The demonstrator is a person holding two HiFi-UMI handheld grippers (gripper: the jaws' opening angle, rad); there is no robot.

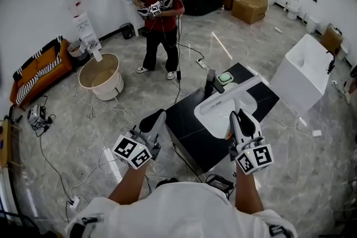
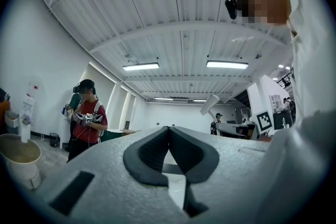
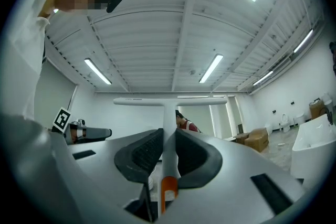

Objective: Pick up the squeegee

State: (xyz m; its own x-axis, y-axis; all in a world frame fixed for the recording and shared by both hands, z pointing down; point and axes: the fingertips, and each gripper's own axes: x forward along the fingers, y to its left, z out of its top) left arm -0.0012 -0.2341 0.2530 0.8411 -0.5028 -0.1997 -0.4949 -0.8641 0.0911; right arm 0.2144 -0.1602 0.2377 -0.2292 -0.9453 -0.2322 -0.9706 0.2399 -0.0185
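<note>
The white squeegee hangs above the sink, its long T-shaped blade across the top and its handle running down into my right gripper. In the right gripper view the white handle with an orange part is pinched between the dark pads, and the blade stands crosswise beyond my right gripper's tips. My left gripper is held up to the left of the table. In the left gripper view the pads of my left gripper meet with nothing between them.
A black table carries a white sink basin, a dark bottle and a green-and-white pad. Another person stands at the back. A beige tub, a white fixture, boxes and floor cables surround it.
</note>
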